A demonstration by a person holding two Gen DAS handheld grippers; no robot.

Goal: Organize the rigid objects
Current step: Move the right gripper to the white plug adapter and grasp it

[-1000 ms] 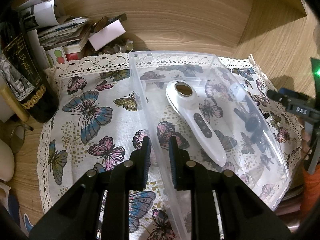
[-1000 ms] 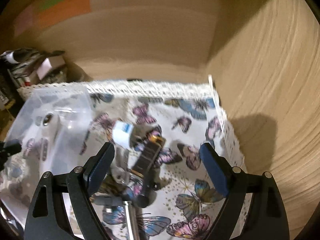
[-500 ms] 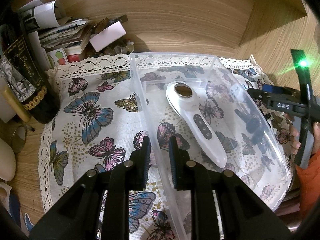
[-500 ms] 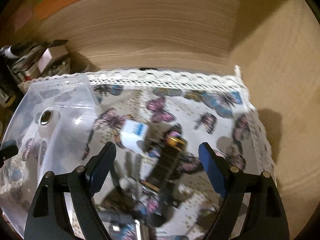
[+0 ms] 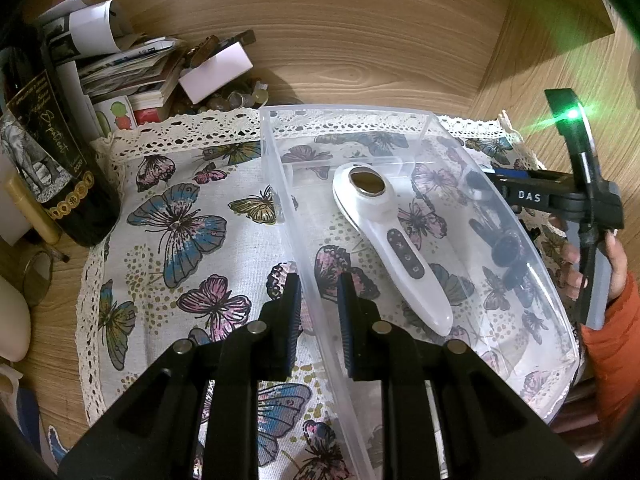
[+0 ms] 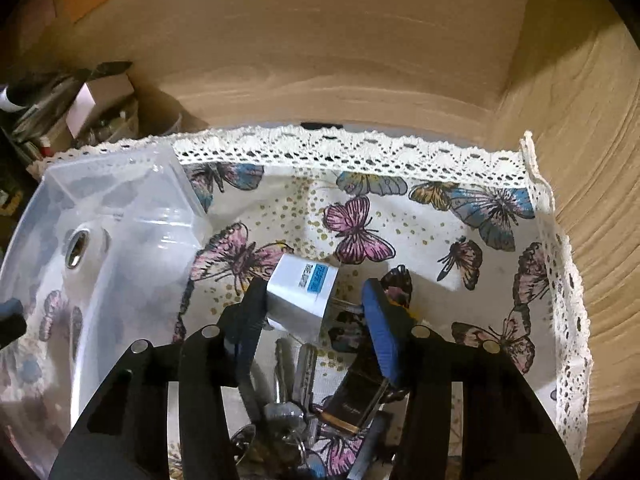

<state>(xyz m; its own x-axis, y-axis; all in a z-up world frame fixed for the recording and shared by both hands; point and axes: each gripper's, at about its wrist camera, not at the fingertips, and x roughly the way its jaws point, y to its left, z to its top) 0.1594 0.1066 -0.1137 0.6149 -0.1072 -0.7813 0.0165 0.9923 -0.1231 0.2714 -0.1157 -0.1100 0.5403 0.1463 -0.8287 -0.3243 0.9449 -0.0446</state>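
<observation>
A clear plastic bin [image 5: 424, 120] stands on a butterfly-print cloth [image 5: 180, 224] and holds a white handheld device [image 5: 384, 240]. My left gripper [image 5: 318, 312] straddles the bin's left wall, fingers close together with a narrow gap. In the right wrist view my right gripper [image 6: 316, 316] has its fingers partly closed around a white charger block [image 6: 300, 296] with a blue label; contact is unclear. Below it lie keys [image 6: 288, 404] and a dark lighter [image 6: 356, 396]. The bin [image 6: 100, 184] is at left.
A dark wine bottle [image 5: 48, 160] and a pile of papers and boxes [image 5: 132, 68] stand at the back left. Wooden walls close the back and right side. The right gripper's body [image 5: 560, 200] and an orange sleeve show at right.
My right gripper moved down over the charger block and its fingers closed in from wide open. My left gripper stayed at the bin wall.
</observation>
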